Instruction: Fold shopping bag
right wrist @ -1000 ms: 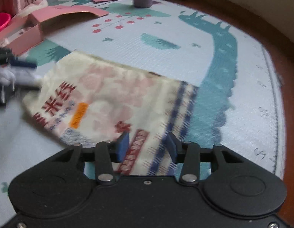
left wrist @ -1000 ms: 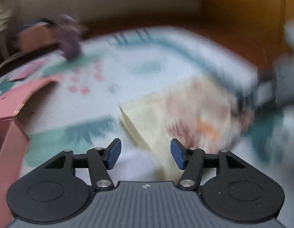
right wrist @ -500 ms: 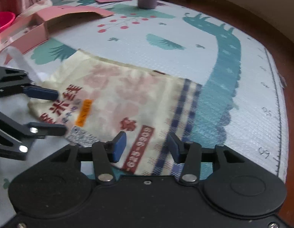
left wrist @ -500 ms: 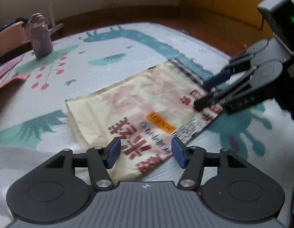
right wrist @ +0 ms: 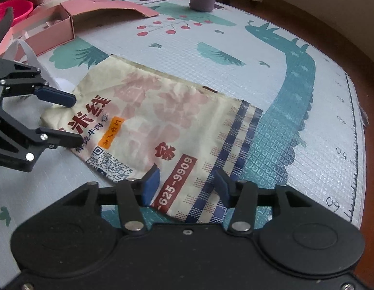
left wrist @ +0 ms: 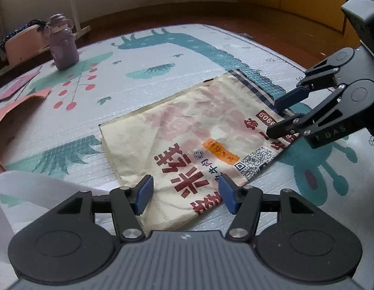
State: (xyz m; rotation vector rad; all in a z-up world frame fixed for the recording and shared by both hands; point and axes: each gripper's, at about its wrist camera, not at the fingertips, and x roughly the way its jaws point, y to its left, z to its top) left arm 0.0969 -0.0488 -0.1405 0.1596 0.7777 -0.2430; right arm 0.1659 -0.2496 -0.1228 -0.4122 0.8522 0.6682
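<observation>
The black left gripper (left wrist: 185, 194) sits low at frame bottom, jaws spread wide. The black right gripper (right wrist: 187, 184) likewise, jaws parted.

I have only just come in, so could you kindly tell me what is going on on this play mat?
A person holds a two-finger gripper in each hand over a cream printed shopping bag that lies flat on the dinosaur-patterned play mat. The left gripper is open at the end with the red characters. The right gripper is open at the blue-checked end. Neither one grips the bag yet. A purple bottle and a pink cardboard box stand further off.
</observation>
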